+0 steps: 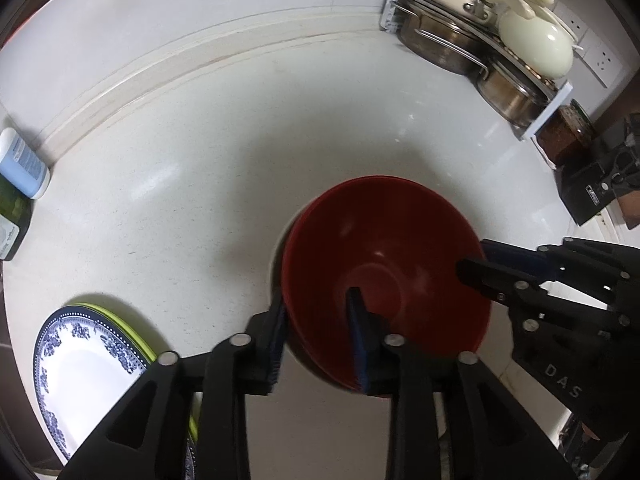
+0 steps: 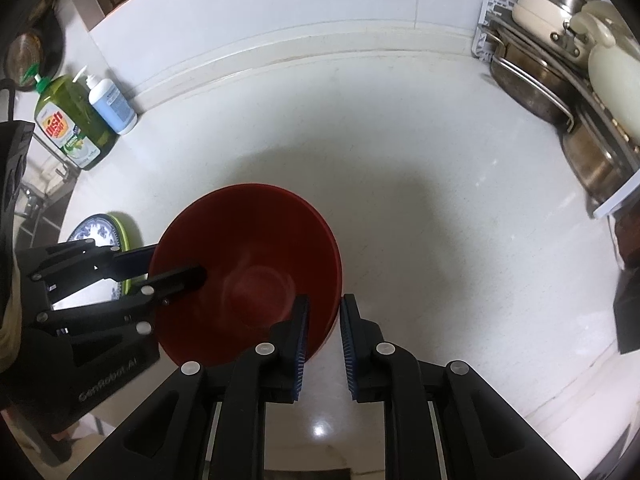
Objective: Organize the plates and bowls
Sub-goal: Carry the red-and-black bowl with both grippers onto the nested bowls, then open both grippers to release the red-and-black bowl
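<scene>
At far left, the blue-patterned plate (image 1: 80, 360) lies on a green plate (image 1: 132, 334). Your left gripper (image 1: 316, 336) and right gripper (image 2: 324, 332) each straddle the glossy red bowl (image 1: 384, 272) rim, jaws apart, on the speckled white counter (image 1: 180, 200).

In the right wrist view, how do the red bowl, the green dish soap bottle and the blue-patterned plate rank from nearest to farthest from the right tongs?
1. Red bowl: its rim sits between the right tongs.
2. Blue-patterned plate: left, behind the left tongs.
3. Green dish soap bottle: far left, by the wall.
</scene>
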The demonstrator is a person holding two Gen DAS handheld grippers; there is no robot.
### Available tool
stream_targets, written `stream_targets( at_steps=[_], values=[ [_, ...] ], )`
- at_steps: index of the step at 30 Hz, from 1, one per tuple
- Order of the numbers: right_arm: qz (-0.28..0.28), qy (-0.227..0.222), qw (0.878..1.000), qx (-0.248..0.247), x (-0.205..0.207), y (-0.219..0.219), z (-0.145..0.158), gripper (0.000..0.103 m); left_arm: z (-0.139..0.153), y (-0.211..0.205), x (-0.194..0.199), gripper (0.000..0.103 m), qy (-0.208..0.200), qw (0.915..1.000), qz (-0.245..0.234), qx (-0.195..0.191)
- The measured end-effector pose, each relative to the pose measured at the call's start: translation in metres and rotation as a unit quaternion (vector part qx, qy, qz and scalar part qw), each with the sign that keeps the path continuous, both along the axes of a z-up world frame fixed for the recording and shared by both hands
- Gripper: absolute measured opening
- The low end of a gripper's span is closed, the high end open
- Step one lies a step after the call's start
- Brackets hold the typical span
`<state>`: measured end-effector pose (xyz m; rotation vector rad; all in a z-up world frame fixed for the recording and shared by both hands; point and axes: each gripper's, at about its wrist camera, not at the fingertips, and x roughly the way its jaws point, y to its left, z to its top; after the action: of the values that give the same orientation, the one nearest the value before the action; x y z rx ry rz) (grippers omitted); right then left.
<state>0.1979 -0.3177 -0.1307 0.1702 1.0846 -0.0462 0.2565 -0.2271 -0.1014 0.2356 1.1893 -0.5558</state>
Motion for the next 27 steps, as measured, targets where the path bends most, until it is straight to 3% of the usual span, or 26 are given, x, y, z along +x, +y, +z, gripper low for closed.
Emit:
stream_targets(
  at_steps=[3,6,7,8,10,14,21,27],
  values=[
    [0.0,0.0,1.0,0.003,-0.001,0.001,-0.001,0.026,0.001,0.0,-0.002,0.038,0.002,1.0,-0.003,0.002],
    [-0.001,-0.001,1.0,0.005,-0.002,0.001,-0.002,0.027,0.002,0.0,-0.003,0.041,0.007,0.9999,-0.008,0.004],
    [-0.002,-0.001,1.0,0.007,-0.002,0.001,-0.002,0.027,0.003,0.001,-0.003,0.045,0.005,0.9999,-0.008,0.006],
    [-0.002,-0.001,1.0,0.009,-0.002,0.001,-0.002,0.027,0.005,0.001,-0.004,0.056,-0.002,0.9999,-0.007,0.011],
    [-0.001,-0.004,1.0,0.015,-0.003,0.001,-0.001,0.034,0.013,0.003,-0.007,0.065,-0.037,0.999,0.001,0.023],
    [-0.007,-0.016,1.0,0.012,-0.004,0.002,0.004,0.035,0.027,0.011,-0.006,0.067,-0.076,0.9965,0.01,0.032],
    [-0.039,-0.045,0.998,0.01,-0.007,0.002,0.019,0.046,0.034,0.025,0.001,0.067,-0.085,0.9953,0.032,0.031],
    [-0.058,-0.045,0.997,0.009,-0.005,0.001,0.017,0.046,0.024,0.033,0.004,0.067,-0.077,0.9951,0.046,0.042]
  ],
)
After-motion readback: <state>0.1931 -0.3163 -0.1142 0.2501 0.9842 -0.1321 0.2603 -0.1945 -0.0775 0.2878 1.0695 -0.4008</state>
